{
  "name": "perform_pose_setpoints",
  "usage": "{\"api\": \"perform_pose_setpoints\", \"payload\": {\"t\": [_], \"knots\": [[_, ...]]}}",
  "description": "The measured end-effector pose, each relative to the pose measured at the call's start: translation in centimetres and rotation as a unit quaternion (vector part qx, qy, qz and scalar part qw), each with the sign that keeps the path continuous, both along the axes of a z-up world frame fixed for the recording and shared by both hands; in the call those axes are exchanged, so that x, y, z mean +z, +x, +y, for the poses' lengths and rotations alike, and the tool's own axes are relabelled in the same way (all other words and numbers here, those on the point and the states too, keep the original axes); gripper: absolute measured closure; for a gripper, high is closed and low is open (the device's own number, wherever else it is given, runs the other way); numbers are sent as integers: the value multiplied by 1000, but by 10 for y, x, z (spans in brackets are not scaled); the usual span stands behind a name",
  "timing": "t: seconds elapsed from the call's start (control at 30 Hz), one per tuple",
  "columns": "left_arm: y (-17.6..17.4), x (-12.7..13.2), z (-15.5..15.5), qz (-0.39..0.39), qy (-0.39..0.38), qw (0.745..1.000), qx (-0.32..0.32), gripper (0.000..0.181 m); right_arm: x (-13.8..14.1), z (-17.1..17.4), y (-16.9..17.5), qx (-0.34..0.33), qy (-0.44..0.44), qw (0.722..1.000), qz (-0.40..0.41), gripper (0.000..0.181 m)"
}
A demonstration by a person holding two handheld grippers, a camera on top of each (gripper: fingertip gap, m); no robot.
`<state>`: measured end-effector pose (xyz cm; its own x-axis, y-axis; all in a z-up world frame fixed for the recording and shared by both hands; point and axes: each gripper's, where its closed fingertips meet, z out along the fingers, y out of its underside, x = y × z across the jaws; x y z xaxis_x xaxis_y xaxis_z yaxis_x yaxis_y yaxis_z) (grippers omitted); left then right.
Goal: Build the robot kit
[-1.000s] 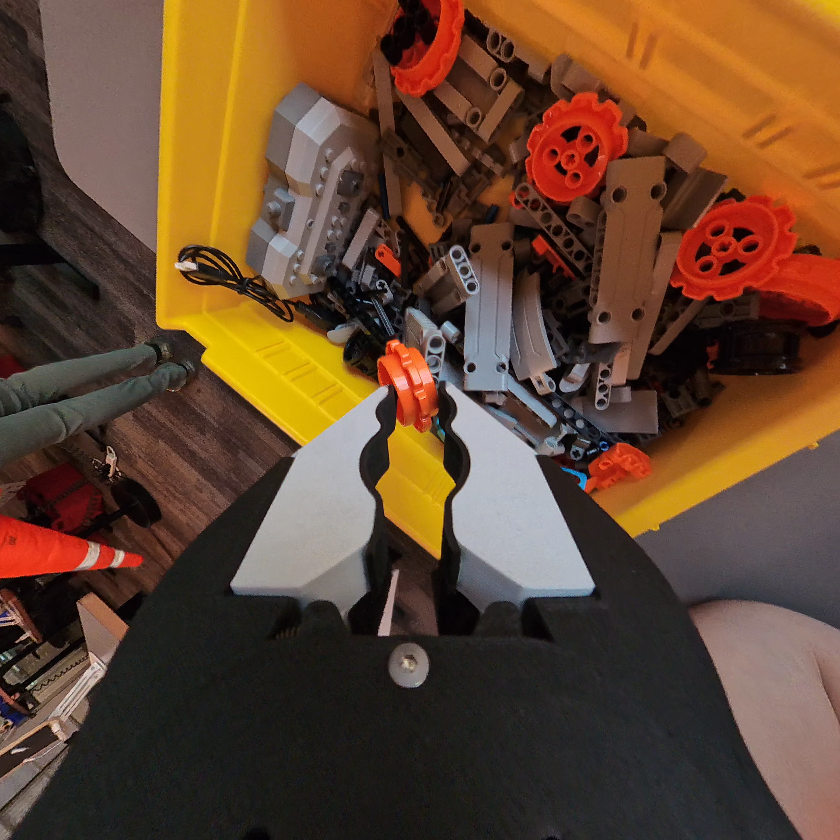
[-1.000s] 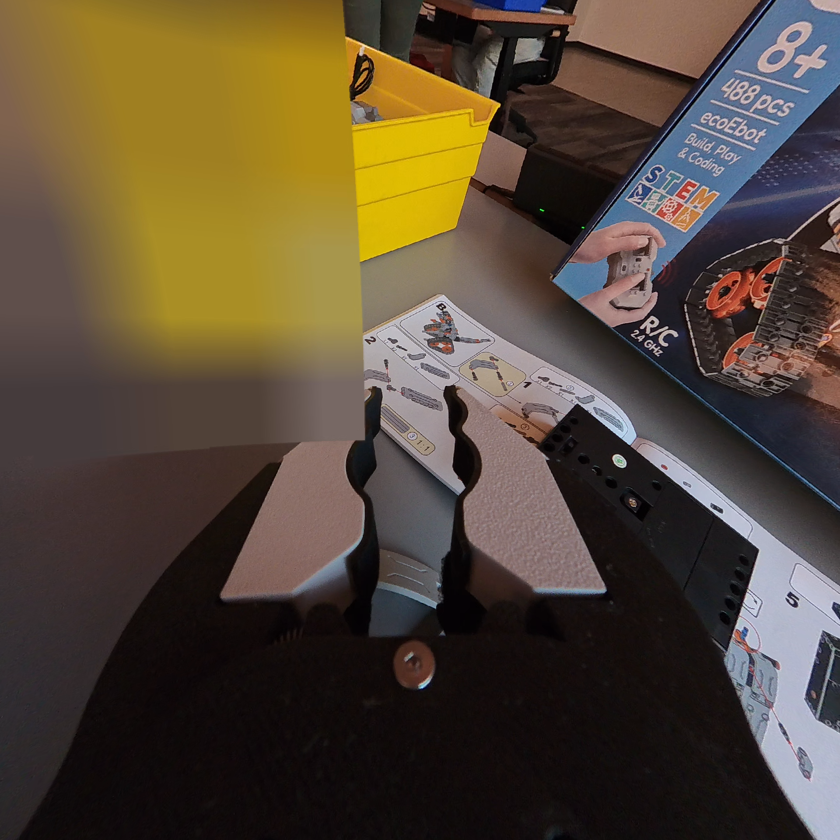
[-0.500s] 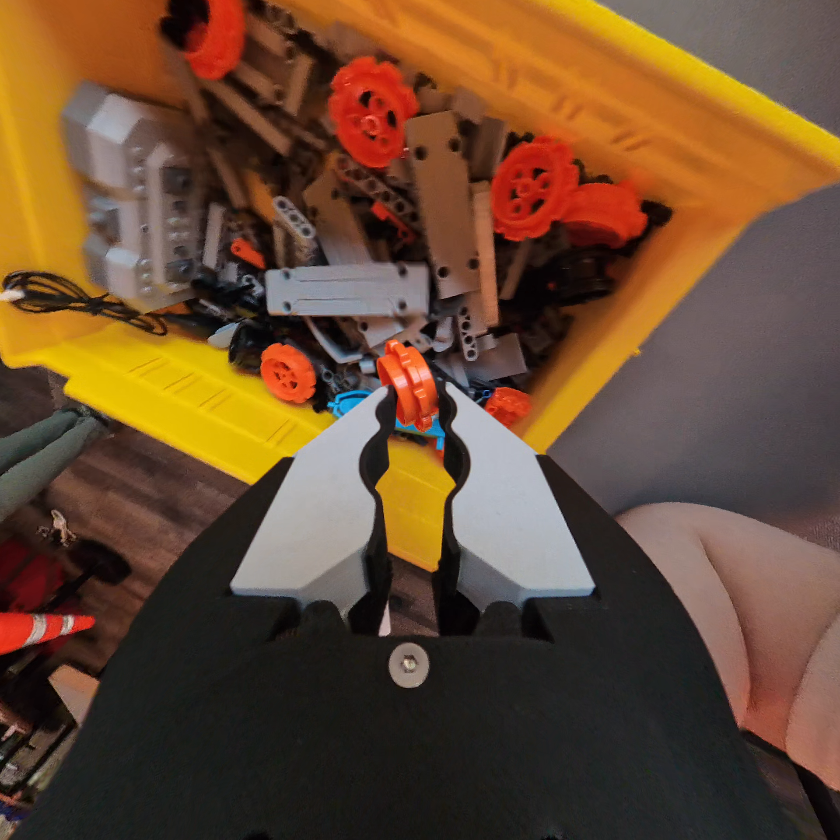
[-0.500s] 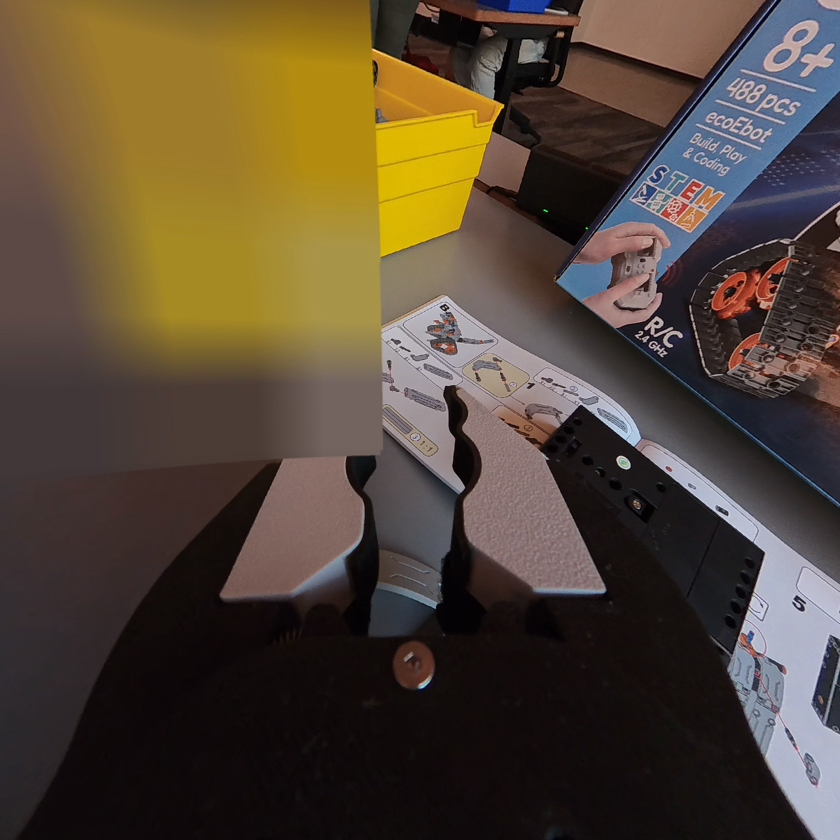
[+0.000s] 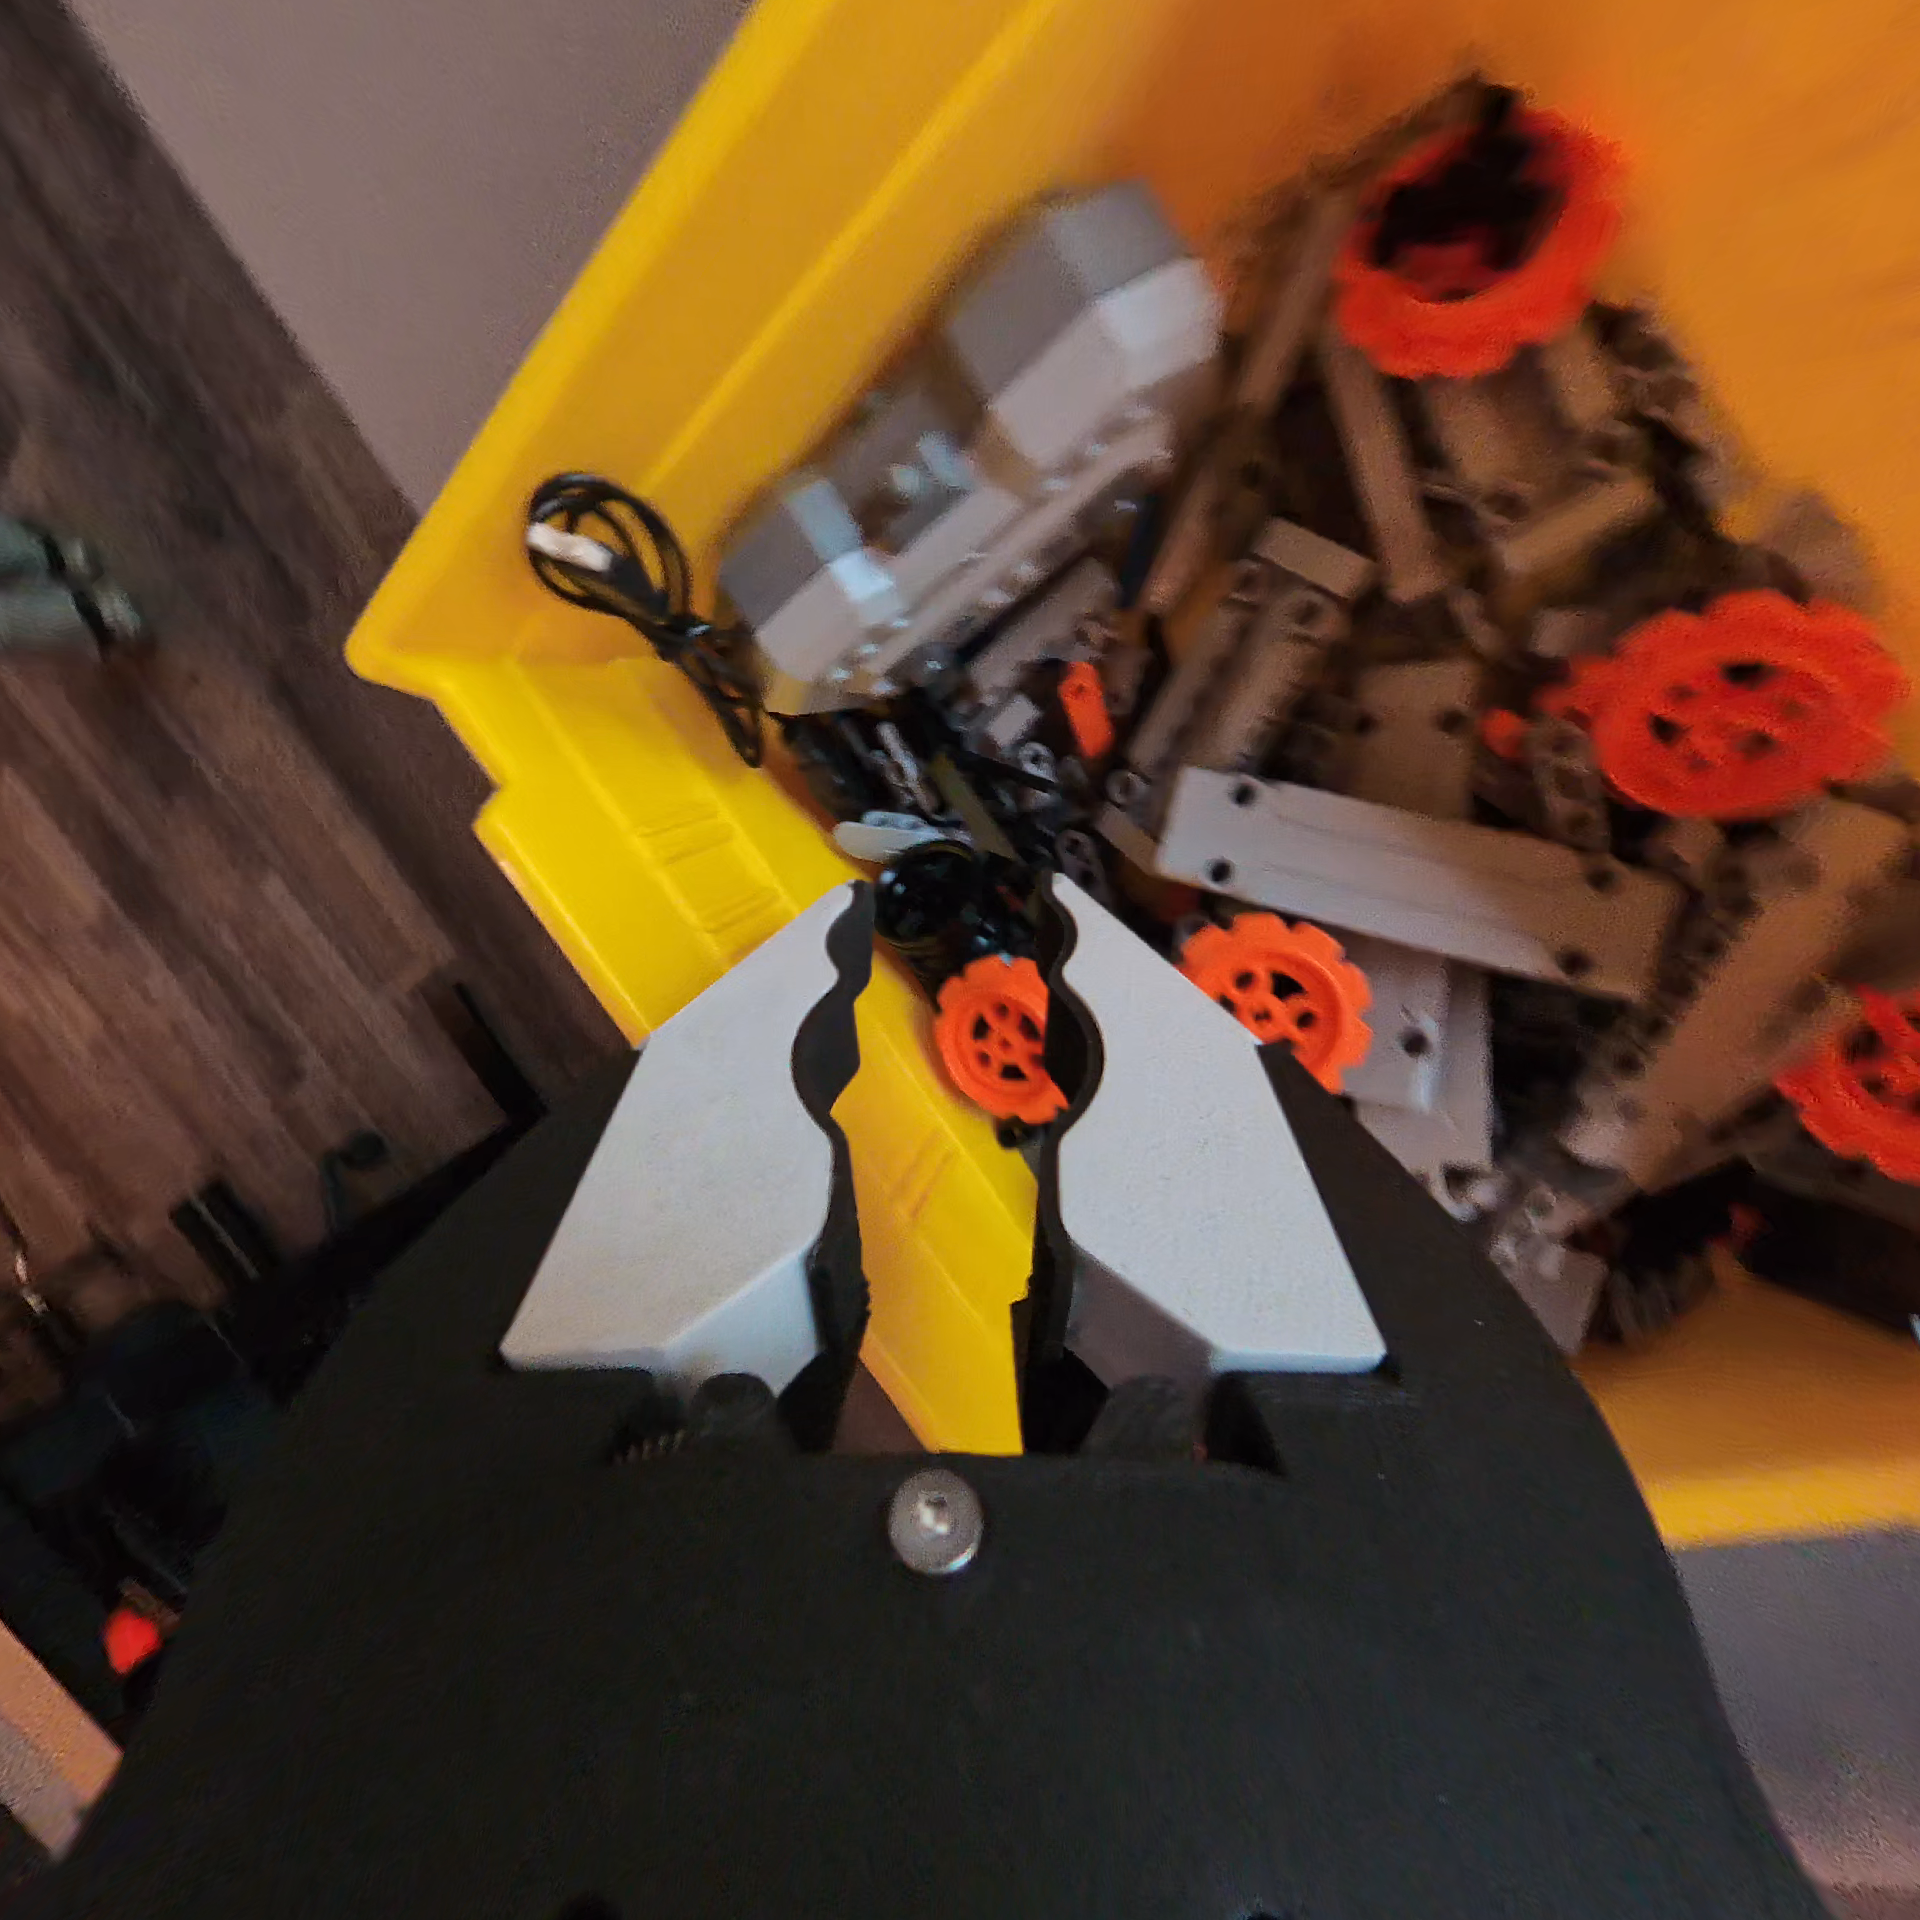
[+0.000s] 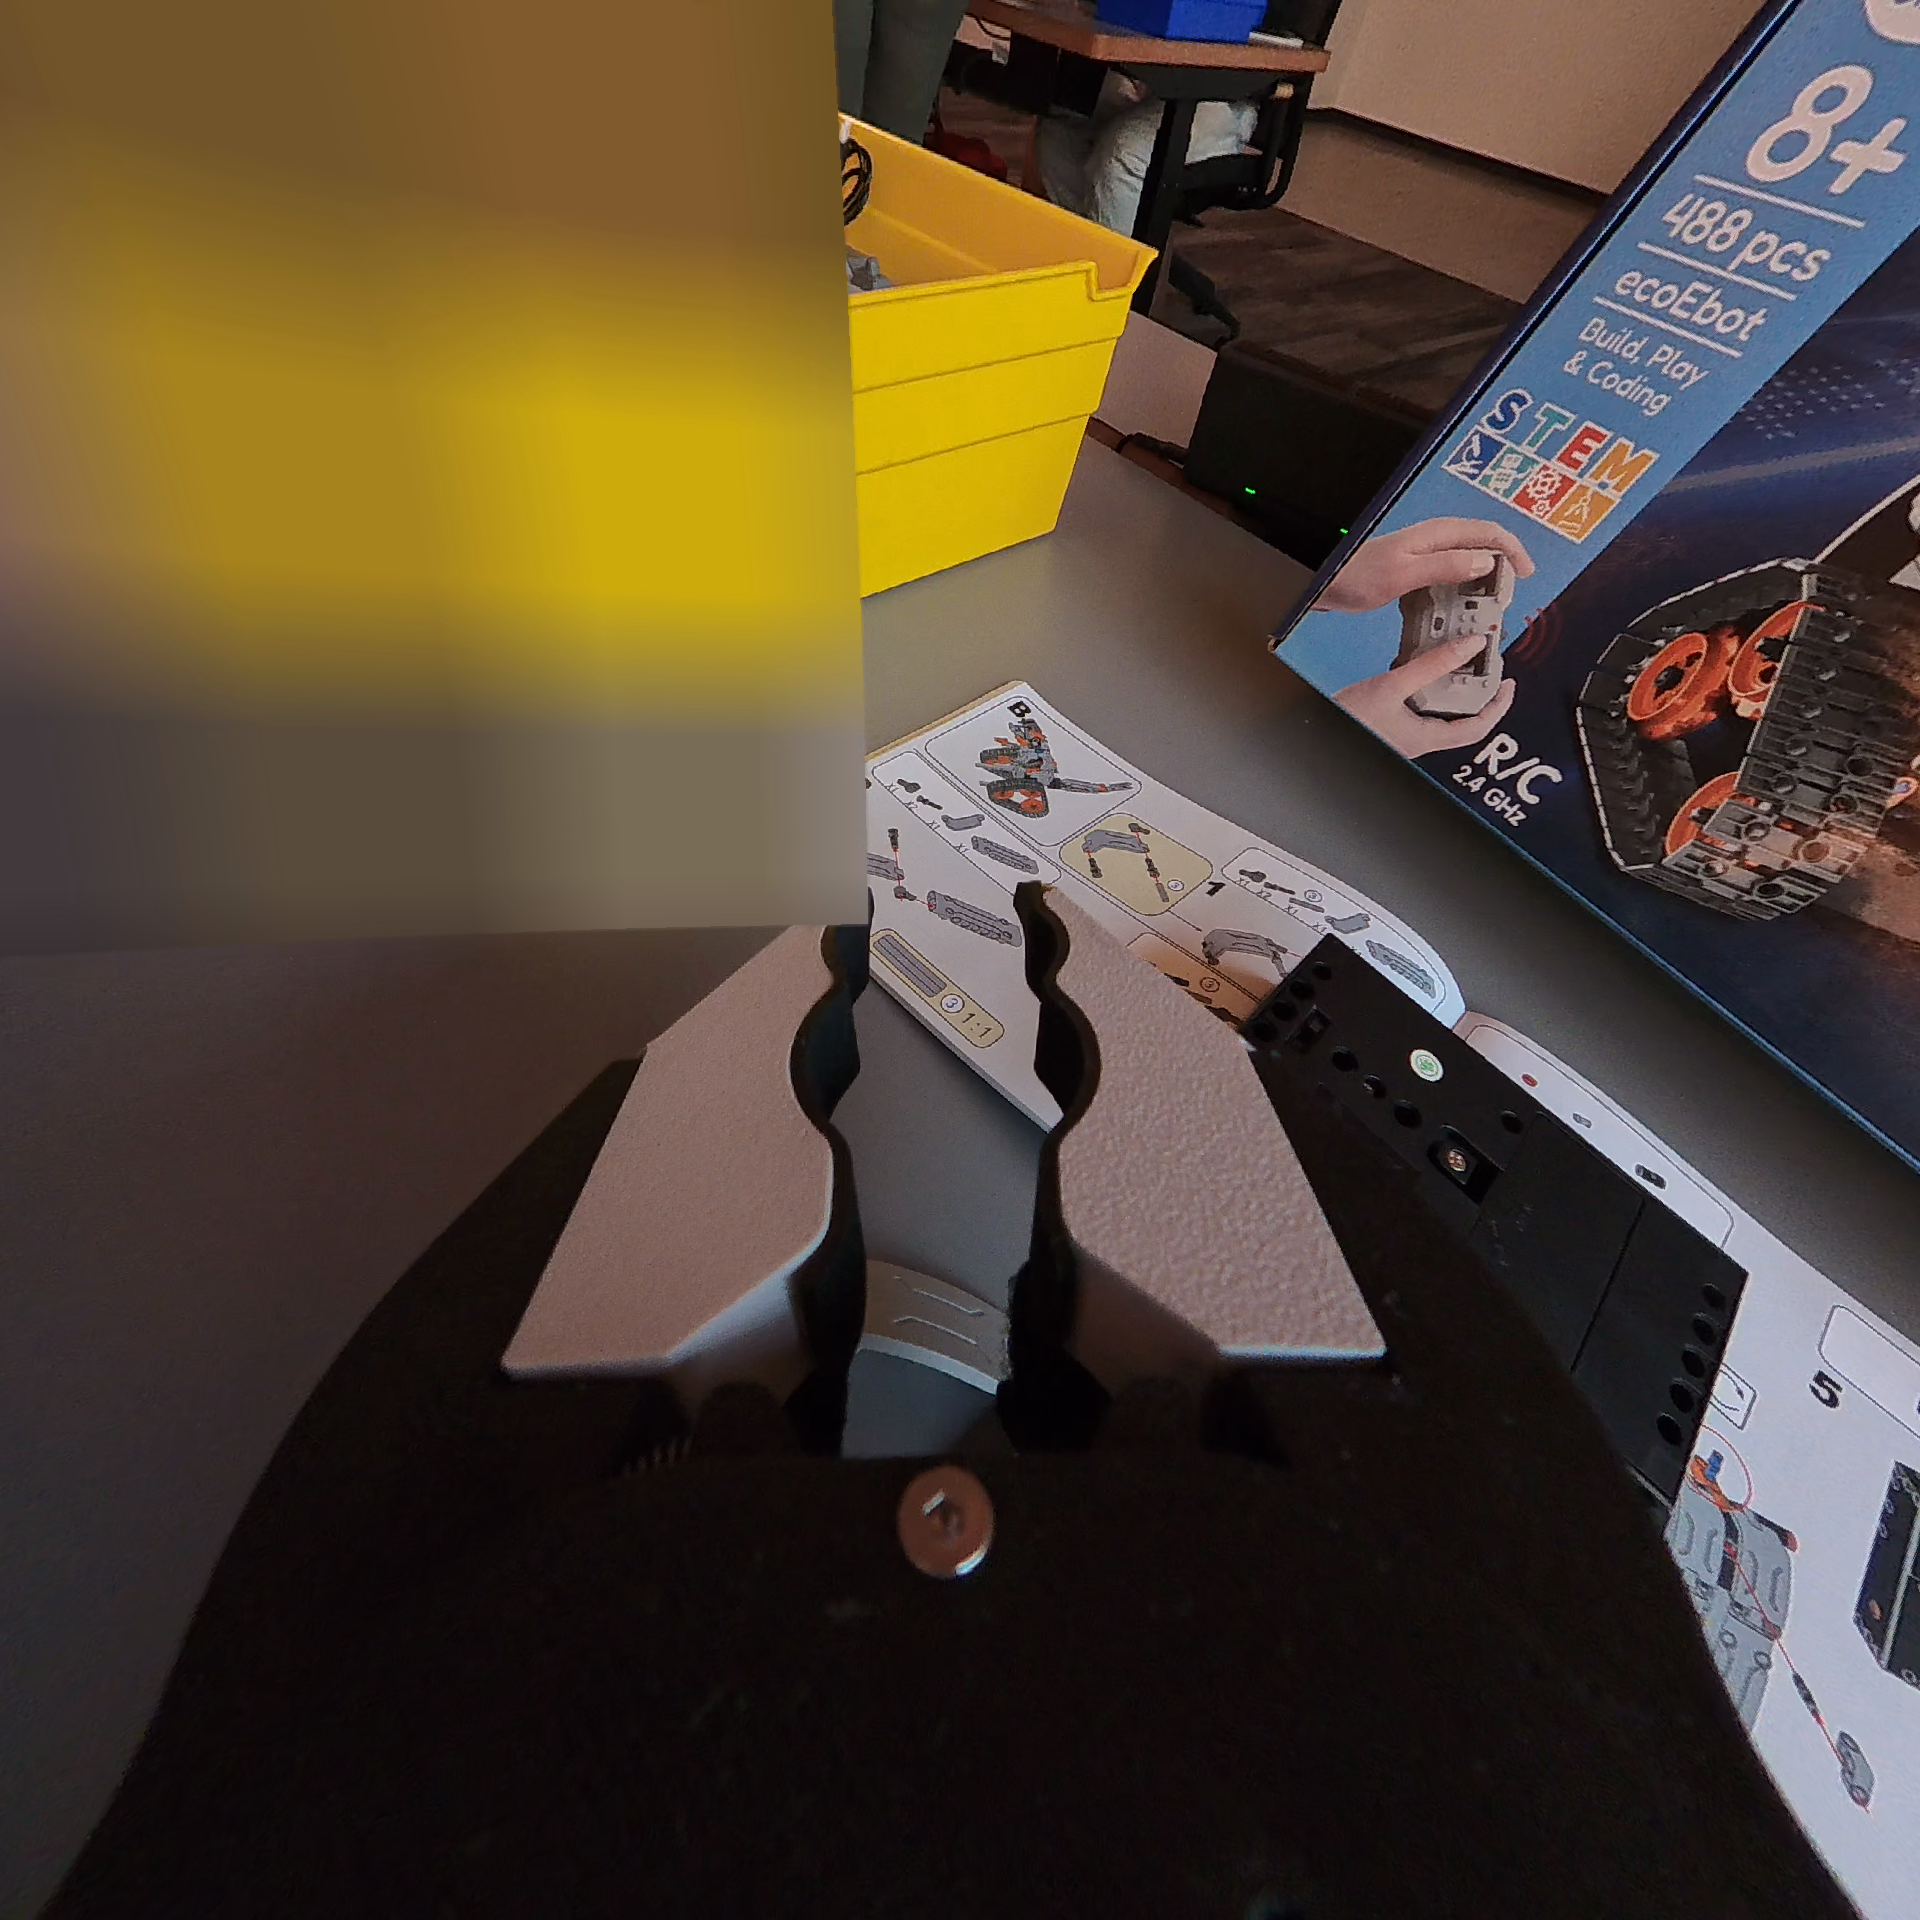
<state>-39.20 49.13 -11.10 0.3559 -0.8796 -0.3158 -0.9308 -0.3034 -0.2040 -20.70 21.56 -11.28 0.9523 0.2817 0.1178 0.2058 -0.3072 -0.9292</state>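
In the left wrist view my left gripper (image 5: pixel 954 888) is open and empty over the near rim of a yellow bin (image 5: pixel 665 790) full of grey, black and orange building parts. A small orange gear (image 5: pixel 997 1049) shows in the gap between the fingers, apart from both pads, at the bin's inner edge. A second orange gear (image 5: pixel 1278 997) lies just right of the right finger. The picture is motion-blurred. In the right wrist view my right gripper (image 6: pixel 940 925) is open and empty above a grey table (image 6: pixel 312 1143), its tips over an instruction booklet (image 6: pixel 1122 862).
A grey controller-shaped block (image 5: pixel 987 499) and a black cable (image 5: pixel 623 561) lie in the bin's left end. A black block with holes (image 6: pixel 1507 1174) rests on the booklet. A blue product box (image 6: pixel 1662 468) stands at the right. The yellow bin (image 6: pixel 987 416) sits behind. Tip to tip, the grippers are about 35 centimeters apart. My left gripper's tips are some 7 centimeters from the grey controller-shaped block (image 5: pixel 987 499).
My left gripper has opened and the small orange gear has left its fingertips and now lies lower, in the bin. The left view swung across the bin. The right gripper barely moved.
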Motion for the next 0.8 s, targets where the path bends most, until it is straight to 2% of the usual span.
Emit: {"api": "perform_pose_setpoints", "payload": {"t": [0.17,0.2,0.33,0.4,0.43,0.53,0.57,0.6,0.8], "knots": [[24,-28,20,-60,-37,995,69,140,-1,0,-1,2,-2,1000,3,153],[24,-34,24,-52,-34,995,80,133,-1,0,-1,2,-1,1000,2,153],[14,-50,34,5,-8,997,82,133,0,0,-1,3,-1,1000,3,153],[12,-52,30,15,-11,997,80,143,-1,0,-1,4,-3,1000,5,153],[7,-53,30,29,-7,996,80,140,-1,0,-2,4,-3,1000,5,153],[-1,-54,28,55,-3,996,72,148,-1,0,-2,6,-2,1000,3,153],[-1,-53,27,54,-5,996,72,153,-1,-1,-3,6,-2,1000,2,153],[-4,-51,28,59,-2,995,74,166,-1,0,-3,6,-2,1000,3,153],[-15,-50,13,67,-51,993,85,169,-1,-1,-3,7,-3,1000,5,153]]}}
